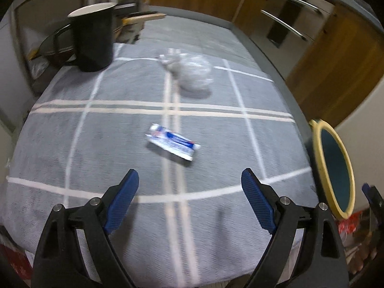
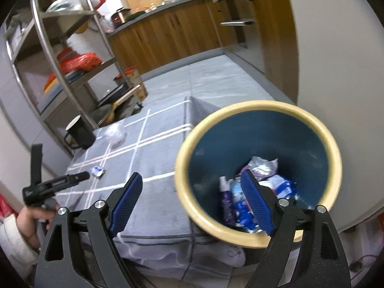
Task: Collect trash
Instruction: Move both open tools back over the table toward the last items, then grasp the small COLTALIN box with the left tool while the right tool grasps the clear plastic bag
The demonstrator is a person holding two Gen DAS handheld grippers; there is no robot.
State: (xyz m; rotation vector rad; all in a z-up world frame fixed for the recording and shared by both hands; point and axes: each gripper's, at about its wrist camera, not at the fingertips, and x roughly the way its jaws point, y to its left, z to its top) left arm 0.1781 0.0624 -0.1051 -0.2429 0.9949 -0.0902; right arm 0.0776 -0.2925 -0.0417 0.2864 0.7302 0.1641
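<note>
1. Left wrist view: the left gripper (image 1: 189,187) is released, its two blue pads stand wide apart and nothing is between them. It hangs over a grey checked tablecloth (image 1: 96,144).
2. In the middle of the frame, just above the gap of the jaws, lies a white and blue wrapper (image 1: 173,142). It is flat on the cloth, a little left of the centre line between the pads, and apart from both.
3. The long axis of the wrapper runs from upper left to lower right, so it lies oblique to the line that joins the two pads. I judge the gripper needs a small turn so that it closes across the short side.
4. Further up, right of centre, is a crumpled clear plastic bag (image 1: 189,72), well apart from the wrapper. A black mug (image 1: 92,38) stands at upper left. At the right edge a part of the trash bin (image 1: 319,148) shows.
5. Right wrist view: the right gripper (image 2: 192,189) is also released and holds nothing. Its right pad is in front of the mouth of the trash bin (image 2: 189,206), which has a yellow rim, a dark blue inside and already some packets at the bottom.
6. The wrapper (image 2: 98,170) is small at middle left, just beside the tip of the left gripper (image 2: 79,176) and well apart from the right one. The plastic bag (image 2: 116,133) lies above it, near the mug (image 2: 80,133).
7. So the left gripper is clearly the nearer one, and the wrapper seems to be the next piece to collect.
</note>
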